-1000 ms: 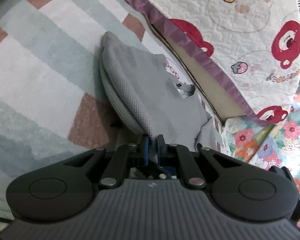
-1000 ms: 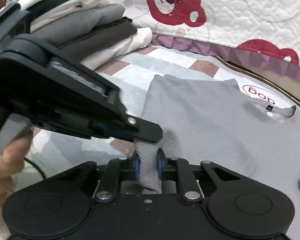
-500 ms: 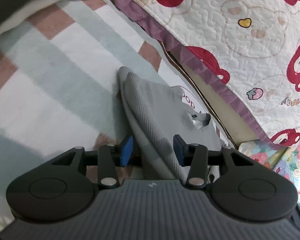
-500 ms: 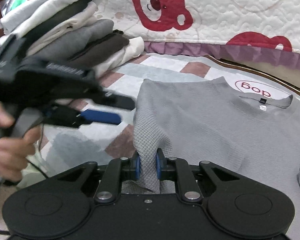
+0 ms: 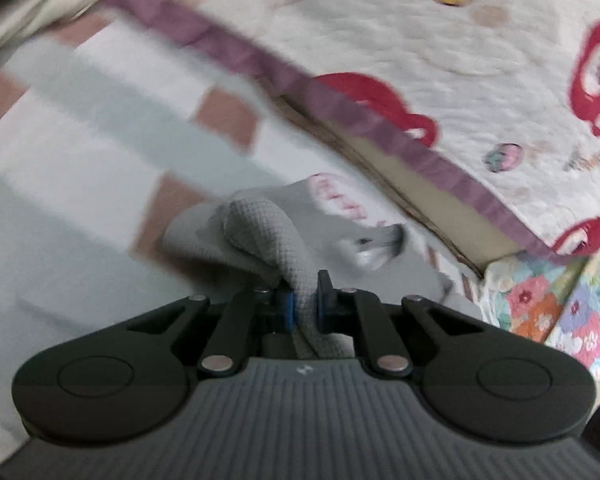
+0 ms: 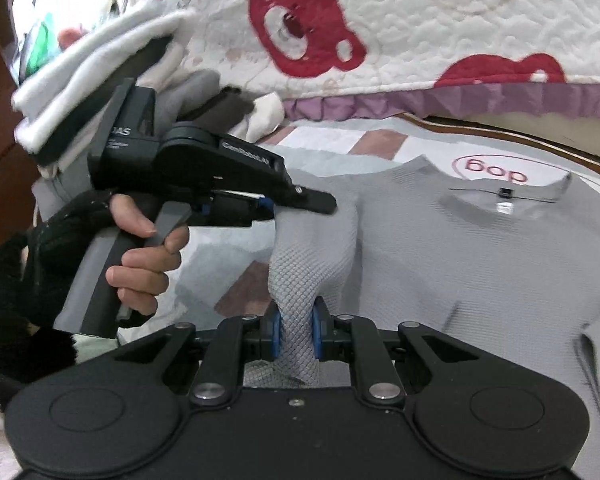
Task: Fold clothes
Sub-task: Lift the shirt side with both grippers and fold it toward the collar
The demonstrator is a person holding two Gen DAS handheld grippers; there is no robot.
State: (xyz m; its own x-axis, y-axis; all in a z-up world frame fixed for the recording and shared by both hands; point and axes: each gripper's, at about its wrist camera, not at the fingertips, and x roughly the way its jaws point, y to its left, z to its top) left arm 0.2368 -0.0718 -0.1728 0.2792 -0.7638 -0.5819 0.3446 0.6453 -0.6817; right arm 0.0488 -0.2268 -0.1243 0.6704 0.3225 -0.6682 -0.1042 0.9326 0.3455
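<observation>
Grey top [image 6: 480,264] pinched between fingers [image 6: 275,330] of both grippers

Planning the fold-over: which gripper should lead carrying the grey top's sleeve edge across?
Probably left. Left gripper clamps the grey top higher along the sleeve edge, nearer the shoulder; right gripper pinches the low end and can follow.

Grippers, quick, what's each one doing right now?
Left gripper: closed on the gray shirt.
Right gripper: closed on the same gray shirt.
</observation>
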